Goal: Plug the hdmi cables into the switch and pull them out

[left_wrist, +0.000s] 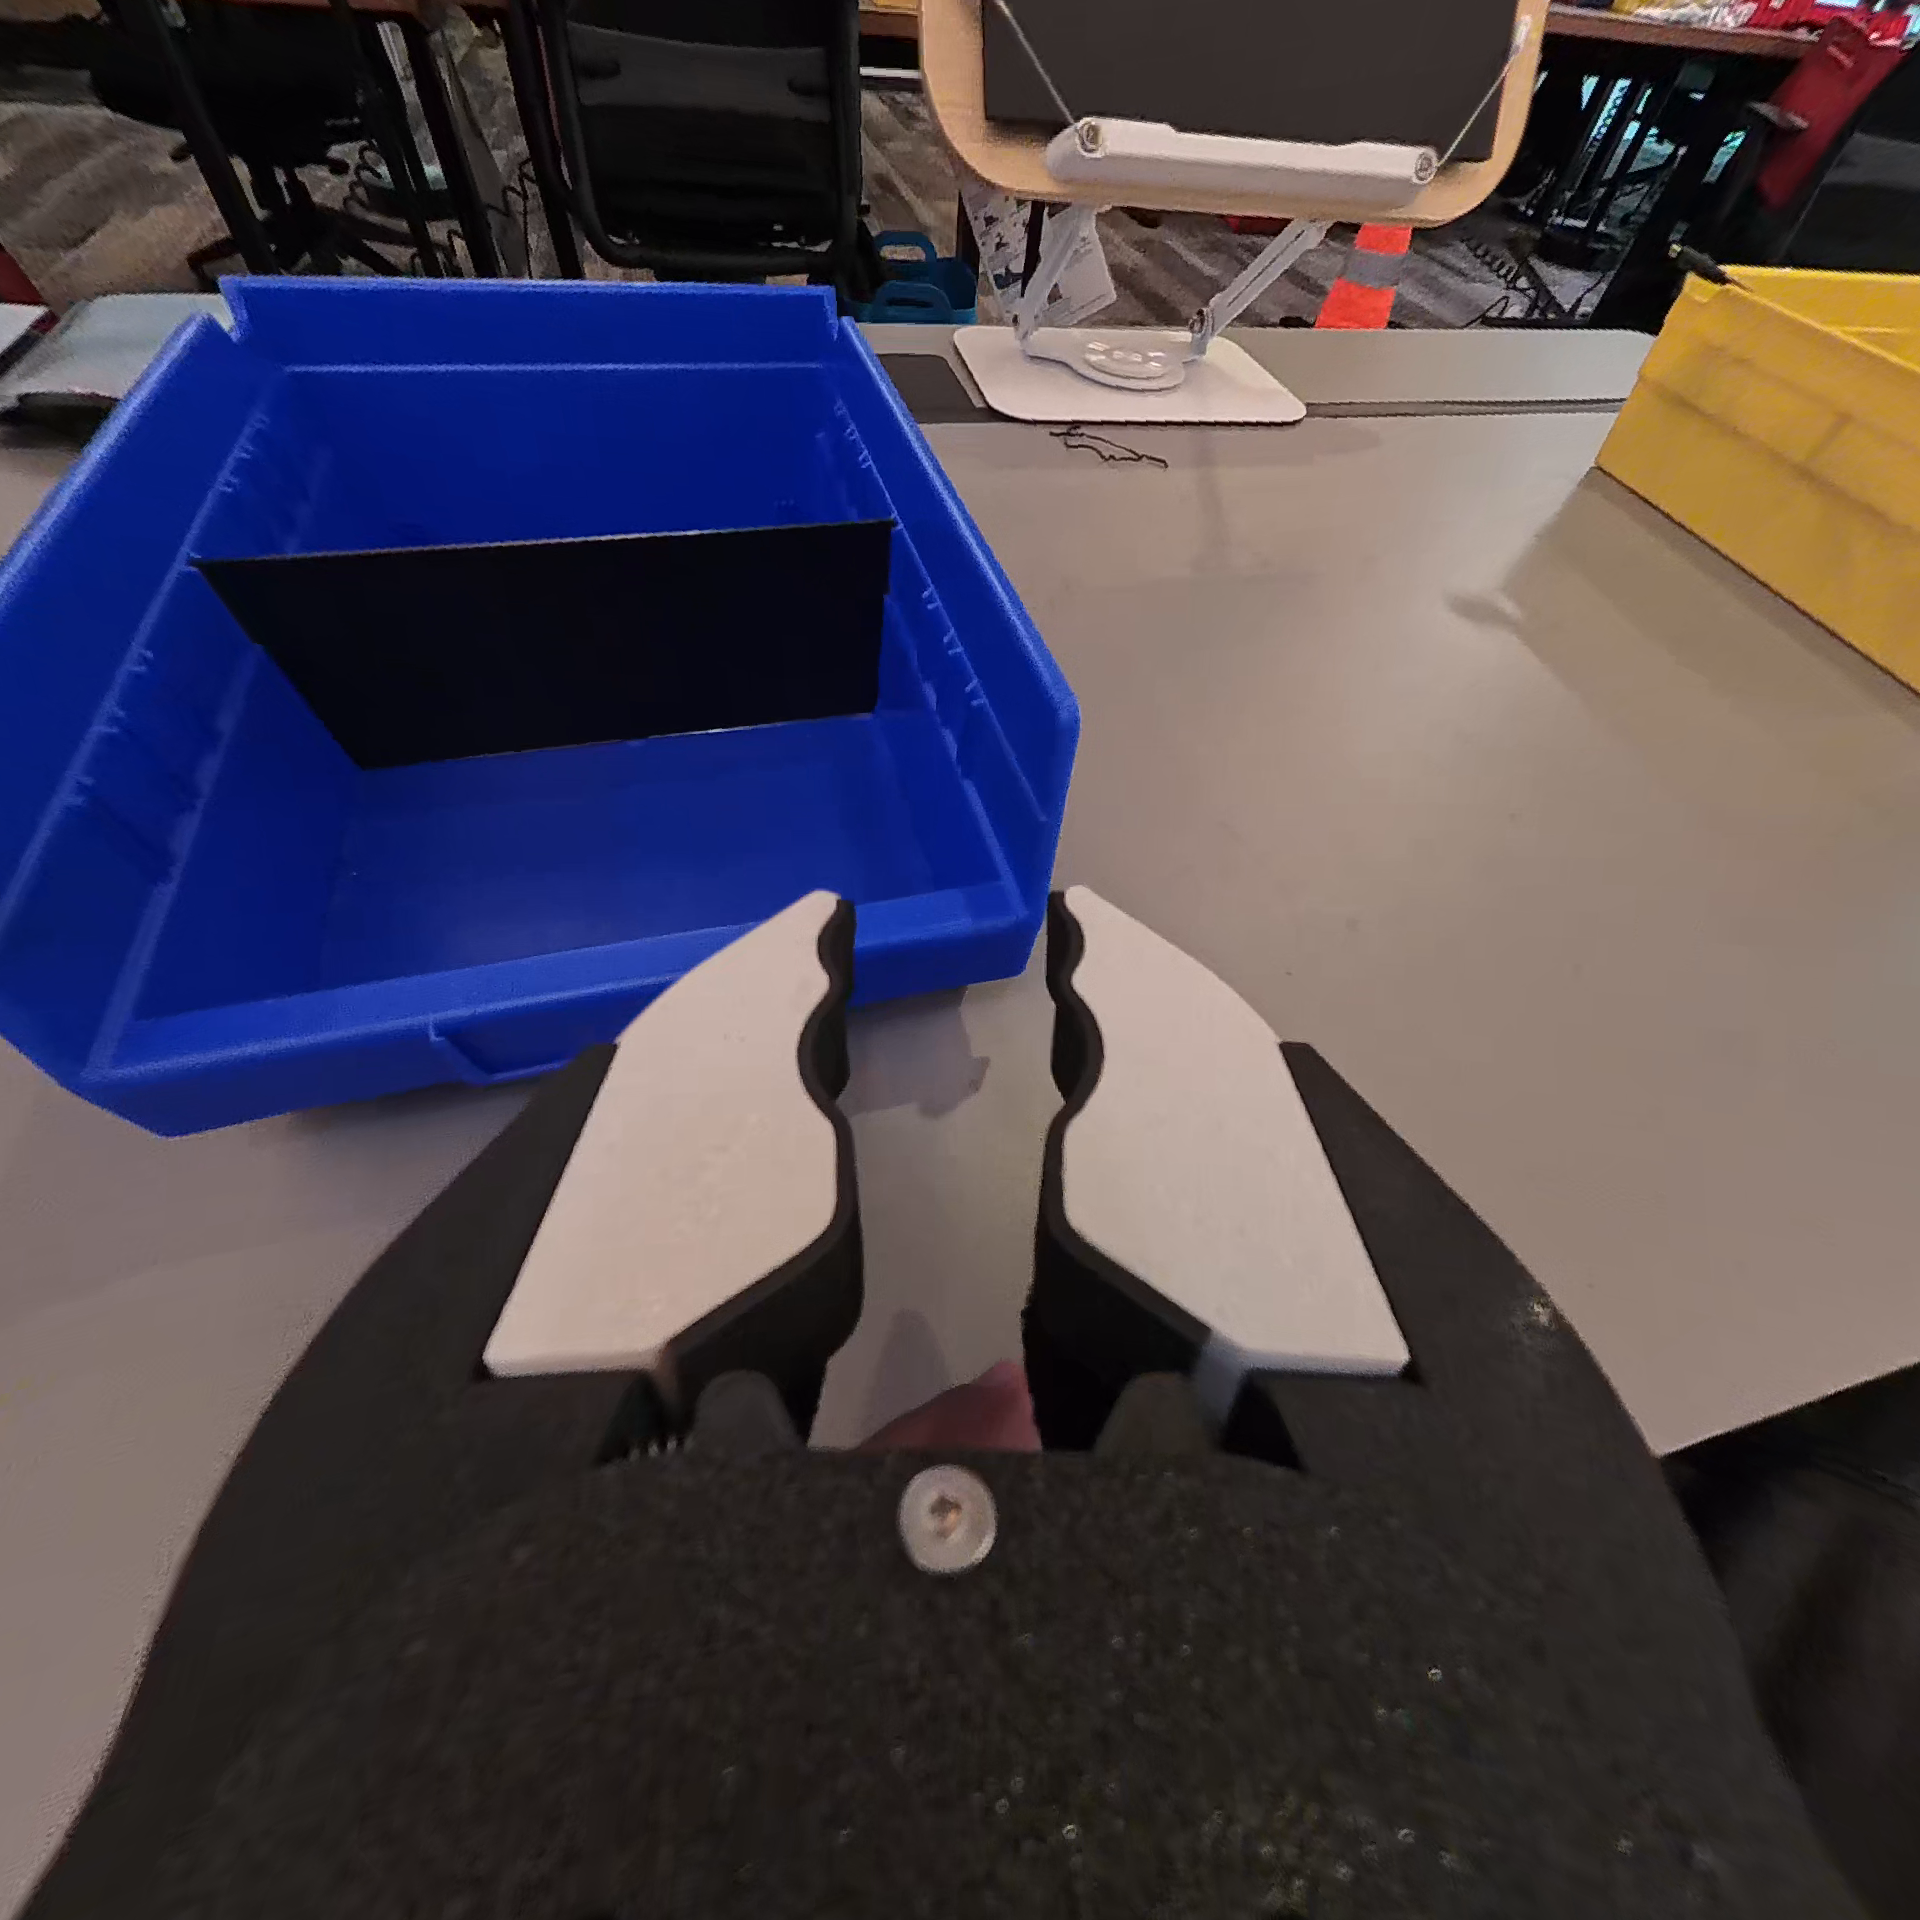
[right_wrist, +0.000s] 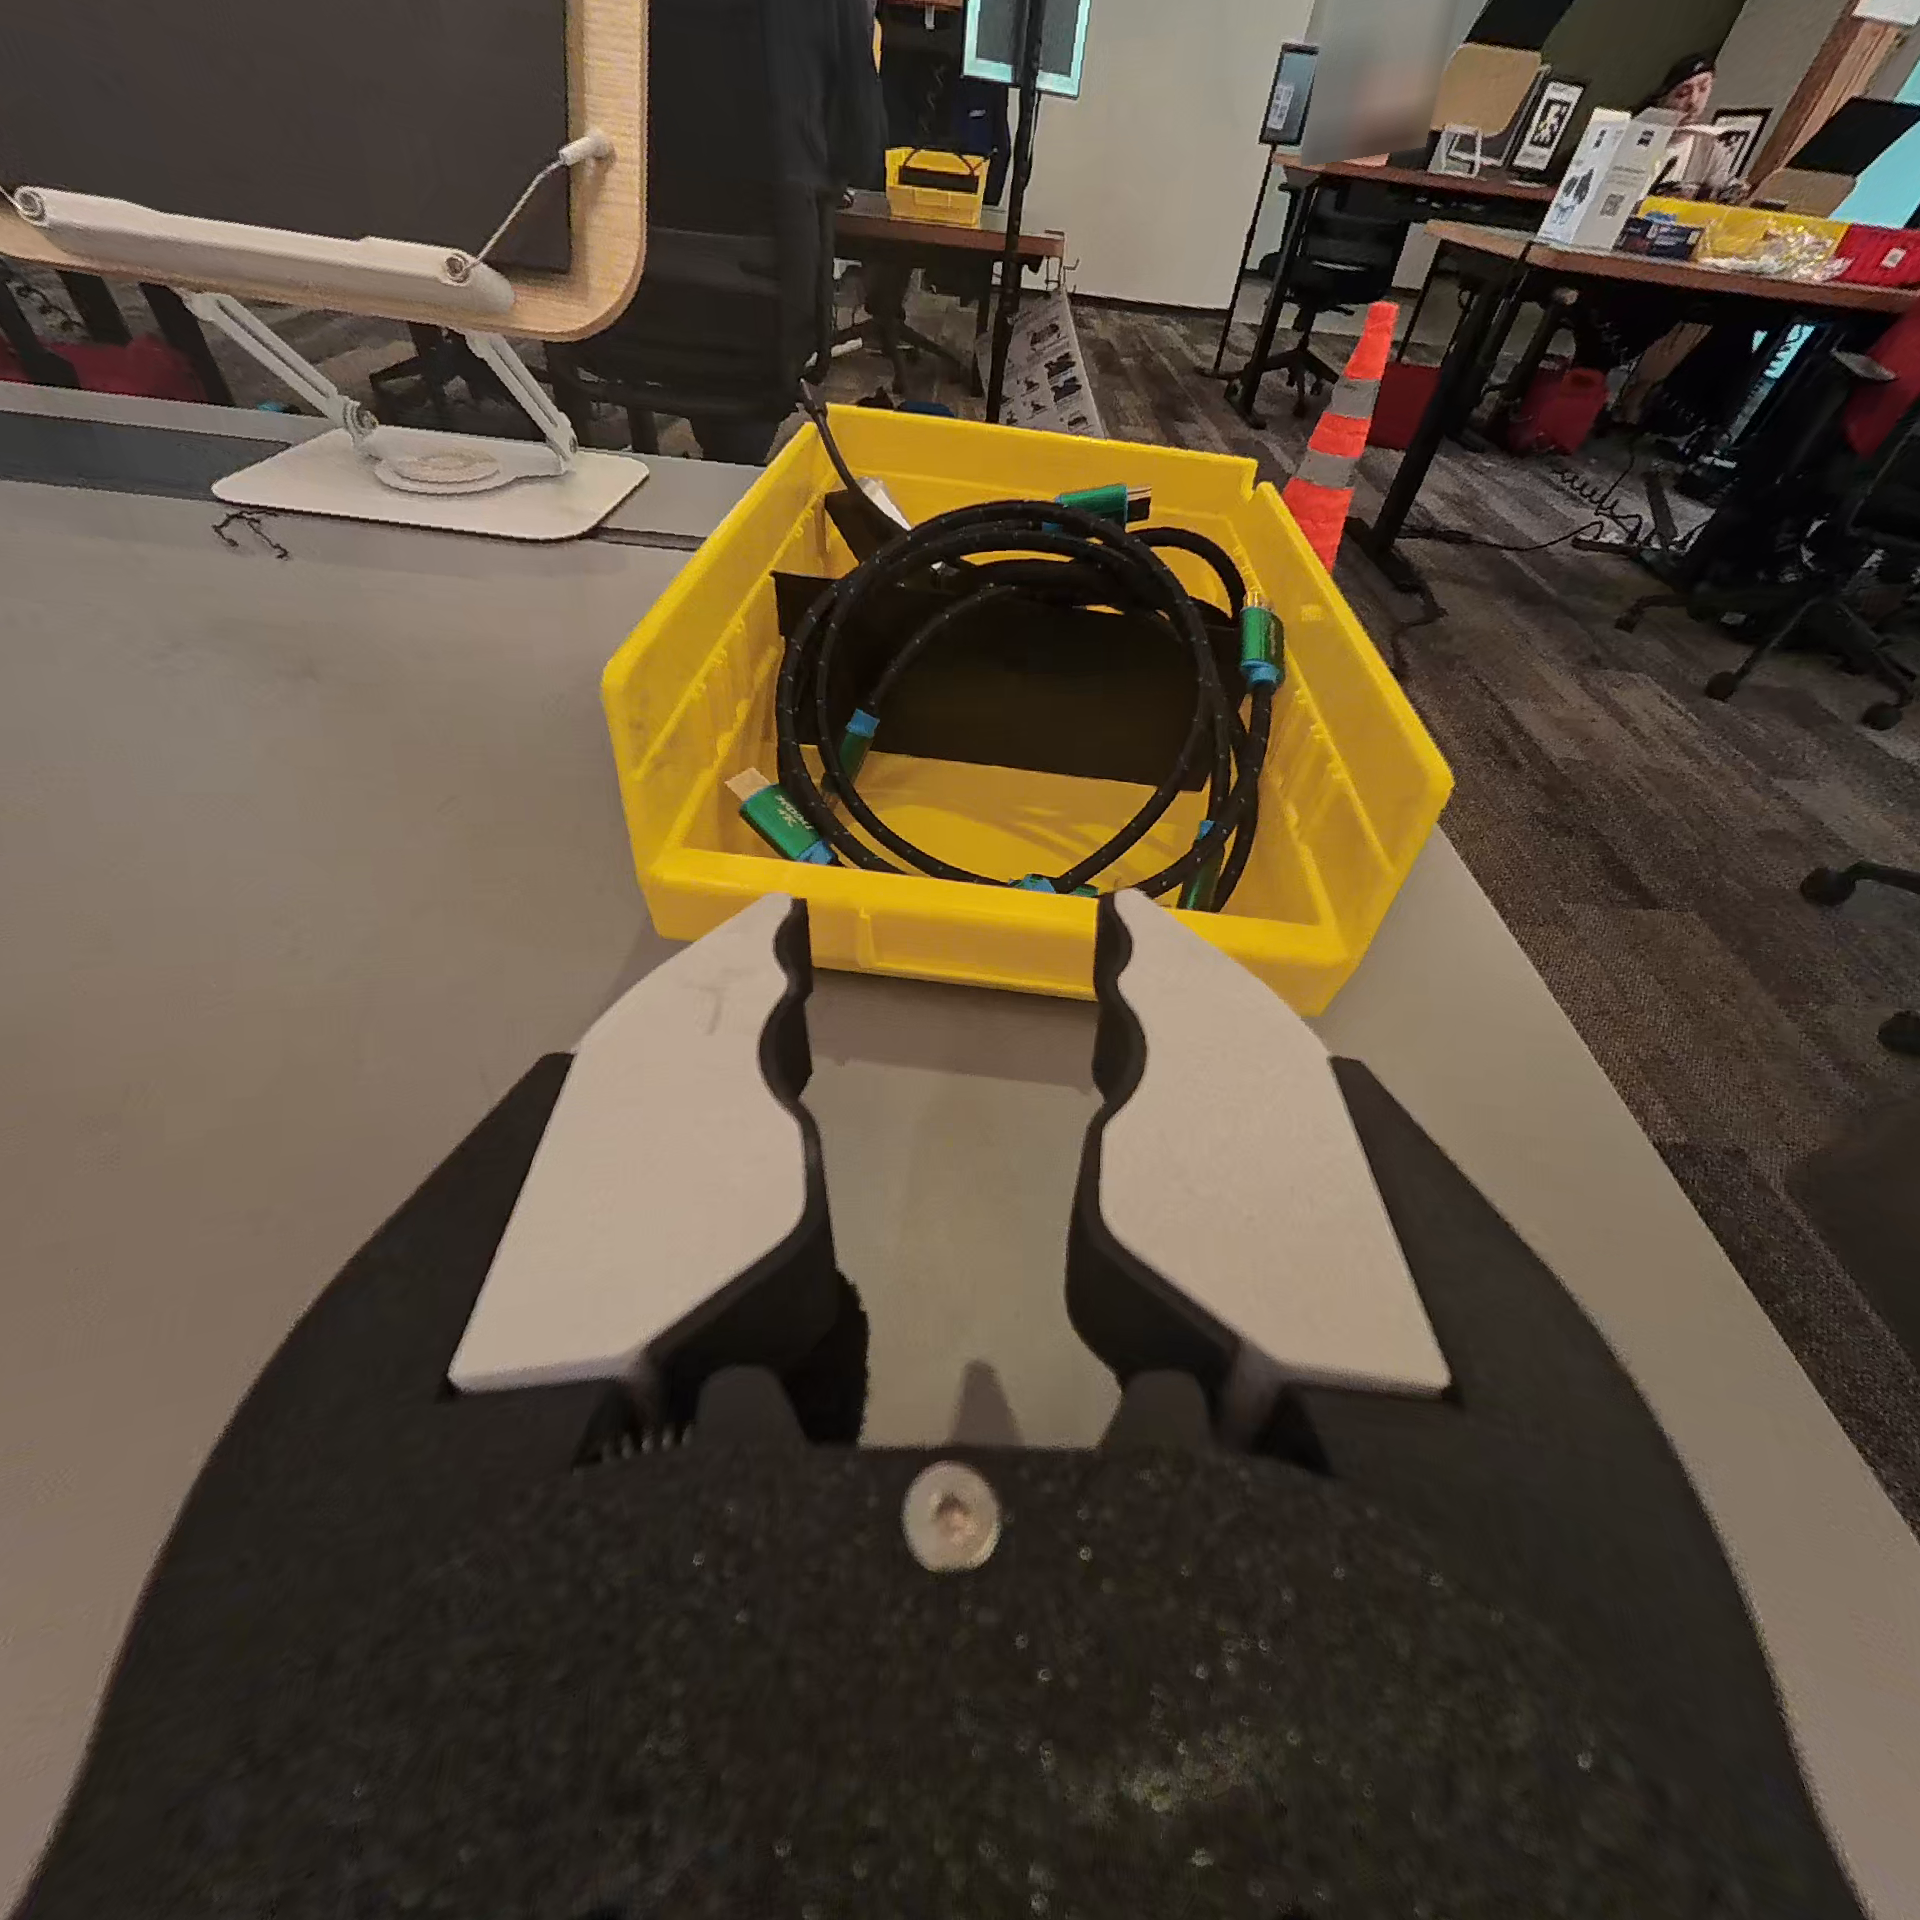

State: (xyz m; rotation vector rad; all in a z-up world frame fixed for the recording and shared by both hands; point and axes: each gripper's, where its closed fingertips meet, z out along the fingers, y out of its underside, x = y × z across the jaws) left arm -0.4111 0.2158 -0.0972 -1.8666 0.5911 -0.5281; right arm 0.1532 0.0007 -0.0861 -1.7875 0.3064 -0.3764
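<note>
Both my left gripper [left_wrist: 948,914] and right gripper [right_wrist: 951,914] are half open, holding nothing. I worry the coiled hdmi cables [right_wrist: 1023,707] in the yellow bin [right_wrist: 977,940] tangle and come out together.

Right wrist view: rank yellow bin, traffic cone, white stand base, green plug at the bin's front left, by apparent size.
1. Yellow bin, largest.
2. White stand base.
3. Traffic cone; it stands farther off, so its real size against the base is unsure.
4. Green plug, smallest.
</note>
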